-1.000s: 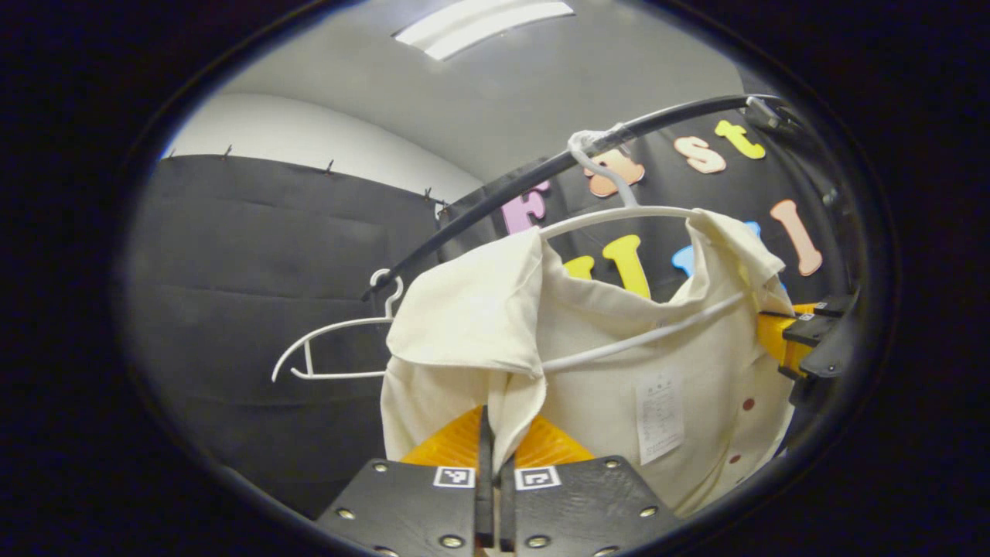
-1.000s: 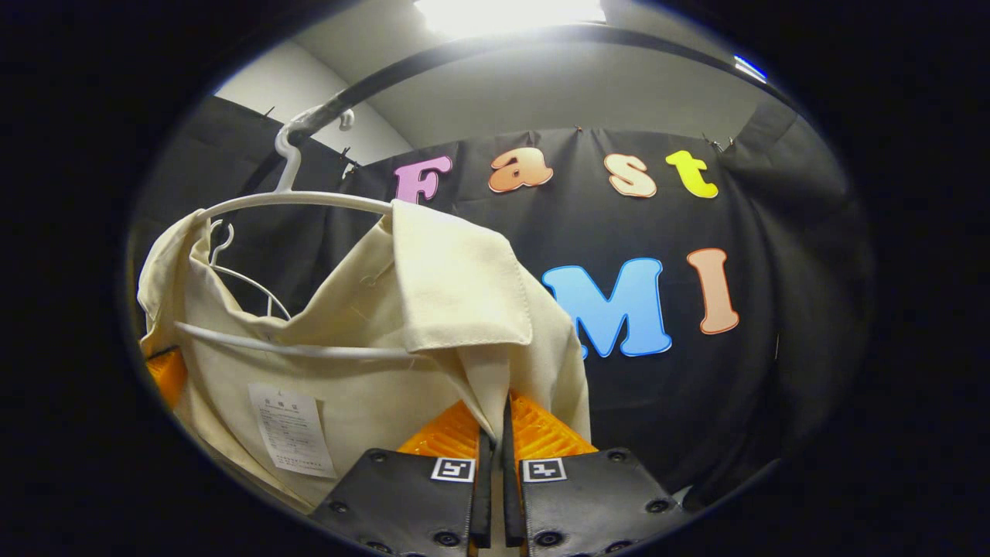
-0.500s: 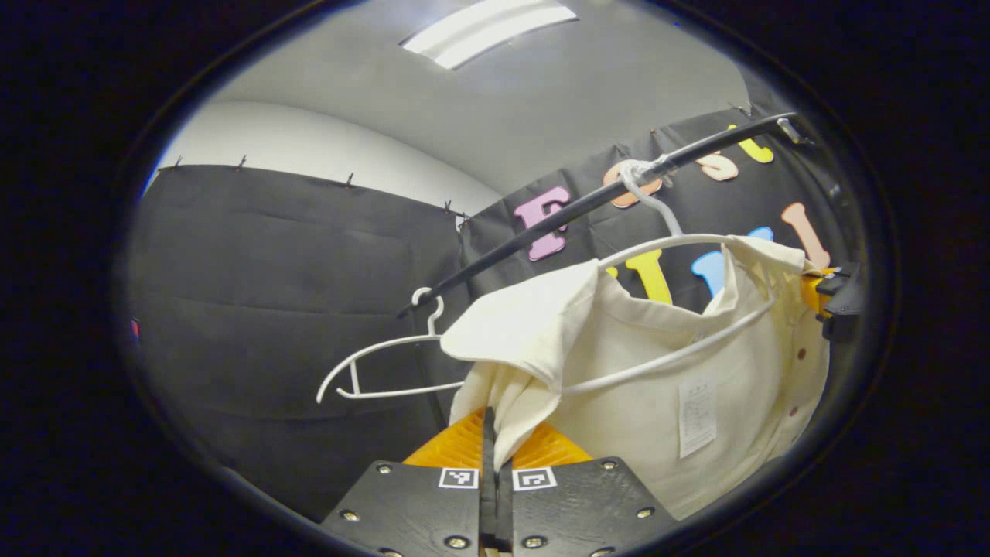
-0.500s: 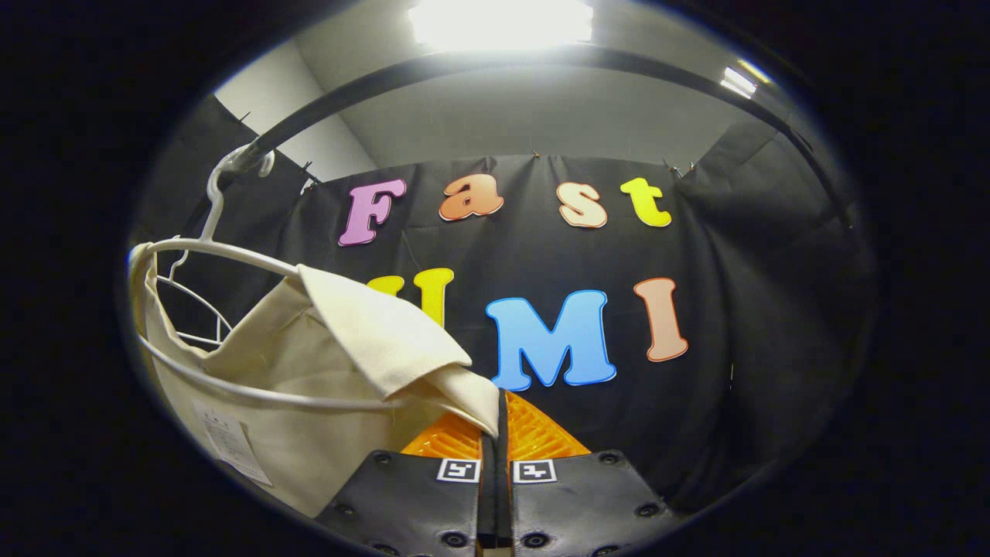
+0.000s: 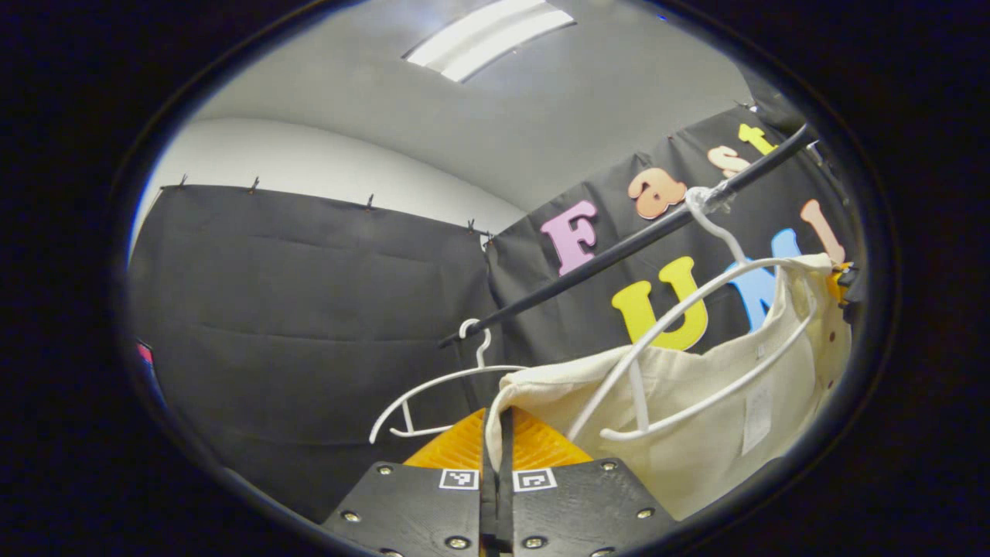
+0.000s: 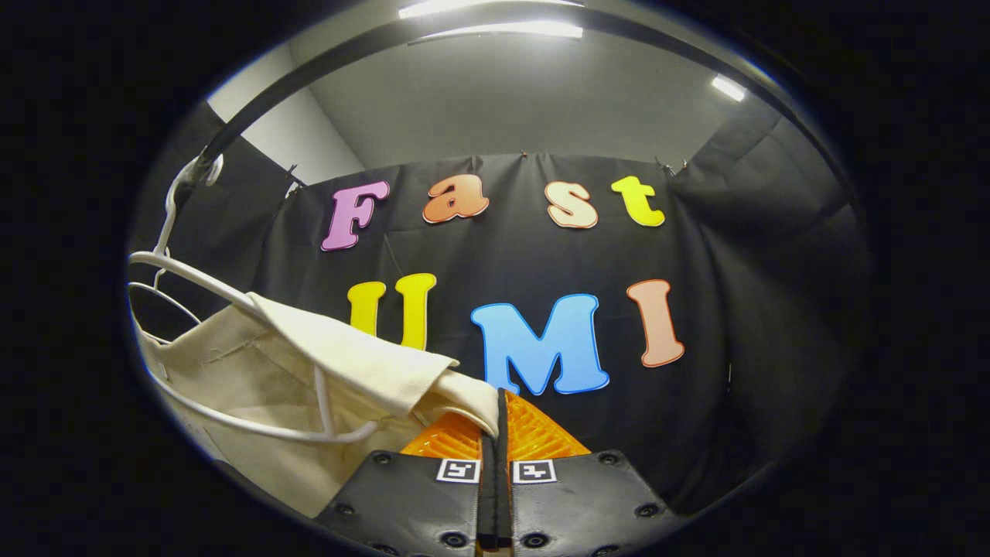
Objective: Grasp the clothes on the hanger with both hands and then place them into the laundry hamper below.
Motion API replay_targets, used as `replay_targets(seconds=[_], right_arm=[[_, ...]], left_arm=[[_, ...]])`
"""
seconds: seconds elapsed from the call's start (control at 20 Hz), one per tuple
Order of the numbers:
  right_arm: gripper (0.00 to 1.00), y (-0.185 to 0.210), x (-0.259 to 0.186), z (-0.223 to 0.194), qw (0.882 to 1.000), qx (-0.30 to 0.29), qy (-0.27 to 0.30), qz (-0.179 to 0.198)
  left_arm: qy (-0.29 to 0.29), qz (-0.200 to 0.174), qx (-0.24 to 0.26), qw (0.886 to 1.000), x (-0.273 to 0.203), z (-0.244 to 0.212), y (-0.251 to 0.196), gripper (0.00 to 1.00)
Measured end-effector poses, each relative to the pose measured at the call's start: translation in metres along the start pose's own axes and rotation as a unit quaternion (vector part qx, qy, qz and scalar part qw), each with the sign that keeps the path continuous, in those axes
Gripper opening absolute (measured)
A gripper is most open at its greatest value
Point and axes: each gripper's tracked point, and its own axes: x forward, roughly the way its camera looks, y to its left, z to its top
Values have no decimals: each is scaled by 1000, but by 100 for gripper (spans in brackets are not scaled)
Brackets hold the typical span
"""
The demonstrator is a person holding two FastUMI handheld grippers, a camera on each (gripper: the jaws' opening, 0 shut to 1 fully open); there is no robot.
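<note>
A cream shirt point(image 5: 681, 402) with dark buttons and a paper tag hangs half off a white hanger point(image 5: 696, 325) hooked on the black rail point(image 5: 619, 247). My left gripper point(image 5: 496, 433) is shut on the shirt's left shoulder edge, the cloth pinched between both fingers. In the right gripper view the same shirt point(image 6: 255, 379) drapes from the hanger point(image 6: 201, 282) at the left, and my right gripper point(image 6: 497, 422) is shut on its other shoulder fold. The far right rim of the left gripper view holds the other gripper point(image 5: 844, 282) at the shirt's edge.
A second, bare white hanger point(image 5: 441, 387) hangs on the same rail to the left of the shirt. The rail point(image 6: 325, 70) arcs overhead in the right gripper view. Ceiling lights point(image 5: 487, 31) glow above.
Both grippers have pulled the shirt's shoulders down and apart. The collar has slid off the hanger's arms, whose white wire now lies bare above the cloth.
</note>
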Motion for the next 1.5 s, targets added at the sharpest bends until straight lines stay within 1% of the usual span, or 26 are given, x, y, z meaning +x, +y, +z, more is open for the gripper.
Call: replay_targets(seconds=[0.1,0.2,0.4,0.45,0.6,0.8,0.85,0.9,1.0,1.15,1.25,1.45,1.5], right_arm=[[0,5,6,-6,1000,-4,7,8],[1,12,12,-18,1000,-4,23,19],[1,21,23,-33,998,13,49,31],[0,24,25,-39,997,17,60,37],[1,28,26,-49,995,34,84,49],[1,20,42,-35,993,80,70,45],[0,20,48,-36,992,89,74,46],[1,19,53,-40,991,93,81,45],[1,20,55,-55,989,91,109,47],[1,21,44,-75,988,77,125,51],[1,25,33,-88,988,64,132,57],[1,28,4,-107,987,50,139,70],[0,30,-5,-111,986,45,142,73]], left_arm=[[10,-4,-10,1000,-2,-3,-4,2],[16,-9,-13,1000,-3,-4,-6,2],[14,-19,-16,1000,0,-5,-10,2],[17,-22,-18,999,-1,-5,-10,2],[29,-29,-26,999,-5,-9,-15,2],[20,-46,-34,998,-2,-5,-22,1],[16,-50,-39,998,-1,-4,-23,2],[14,-56,-44,997,0,-3,-28,2],[21,-62,-44,997,-3,-6,-30,1],[20,-65,-32,997,-4,-7,-28,1],[30,-66,-25,997,-3,-12,-24,2],[68,-65,-57,994,-19,-21,-33,1],[72,-64,-59,994,-22,-22,-34,1]])
